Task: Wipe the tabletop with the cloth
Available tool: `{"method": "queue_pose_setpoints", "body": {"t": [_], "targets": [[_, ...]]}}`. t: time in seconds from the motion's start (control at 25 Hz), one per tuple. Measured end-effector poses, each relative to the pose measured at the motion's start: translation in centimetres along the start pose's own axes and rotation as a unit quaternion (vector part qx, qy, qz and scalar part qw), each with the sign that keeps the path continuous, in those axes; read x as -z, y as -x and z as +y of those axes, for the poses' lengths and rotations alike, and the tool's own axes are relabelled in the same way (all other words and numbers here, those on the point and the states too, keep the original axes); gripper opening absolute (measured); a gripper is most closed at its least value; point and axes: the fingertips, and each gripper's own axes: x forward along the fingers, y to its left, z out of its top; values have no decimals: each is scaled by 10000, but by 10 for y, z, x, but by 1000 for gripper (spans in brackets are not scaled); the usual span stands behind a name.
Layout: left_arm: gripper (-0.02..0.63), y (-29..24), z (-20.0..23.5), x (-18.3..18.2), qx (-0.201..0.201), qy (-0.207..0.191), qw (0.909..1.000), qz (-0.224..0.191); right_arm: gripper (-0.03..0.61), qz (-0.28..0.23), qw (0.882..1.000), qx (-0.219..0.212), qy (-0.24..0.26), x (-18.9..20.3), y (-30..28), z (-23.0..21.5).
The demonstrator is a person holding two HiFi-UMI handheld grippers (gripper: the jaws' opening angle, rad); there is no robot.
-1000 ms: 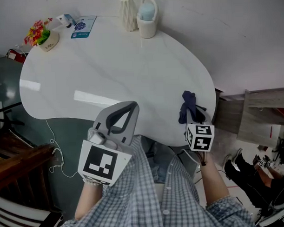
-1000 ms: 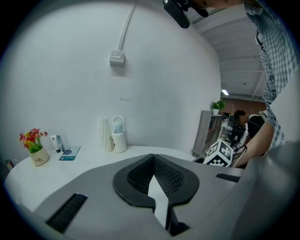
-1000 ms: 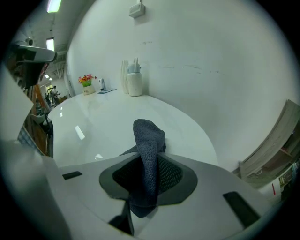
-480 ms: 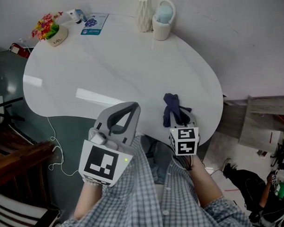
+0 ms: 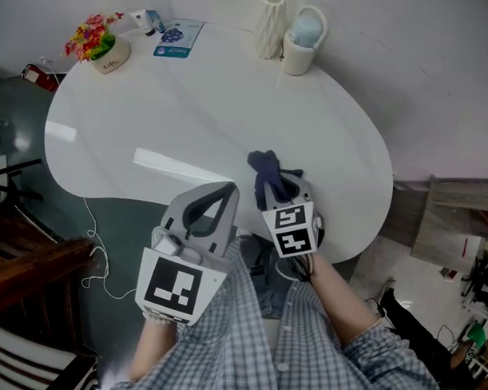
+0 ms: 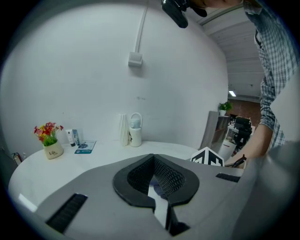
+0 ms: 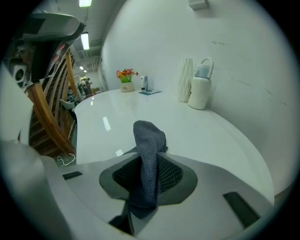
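Note:
A dark blue cloth sticks out of my right gripper, which is shut on it over the white tabletop near its front edge. In the right gripper view the cloth stands up between the jaws and folds over at the top. My left gripper hangs at the table's front edge, left of the right one, jaws closed with nothing between them. The left gripper view shows its jaws meeting above the white tabletop.
At the far edge stand a ribbed white vase and a white jug. A flower pot, a small tube and a blue card sit far left. Wooden furniture and a loose cable lie left of the table.
My right gripper has carried the cloth leftward along the table's front part, from near the right edge toward the middle. The left gripper has stayed put.

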Motion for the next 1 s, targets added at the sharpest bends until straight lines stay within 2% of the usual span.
{"method": "queue_pose_setpoints", "body": {"t": [0.4, 0.52, 0.6, 1.0], "targets": [[5, 7, 9, 1, -103, 83, 9999, -17, 84, -65, 9988, -137, 470, -53, -42, 10], [5, 8, 8, 2, -116, 58, 9999, 12, 84, -91, 9970, -146, 751, -63, -51, 11], [5, 8, 5, 1, -116, 53, 9999, 9, 84, -128, 9961, -168, 860, -66, -52, 10], [5, -3, -13, -6, -37, 47, 10000, -36, 84, -157, 9970, -57, 755, -54, -43, -21]]}}
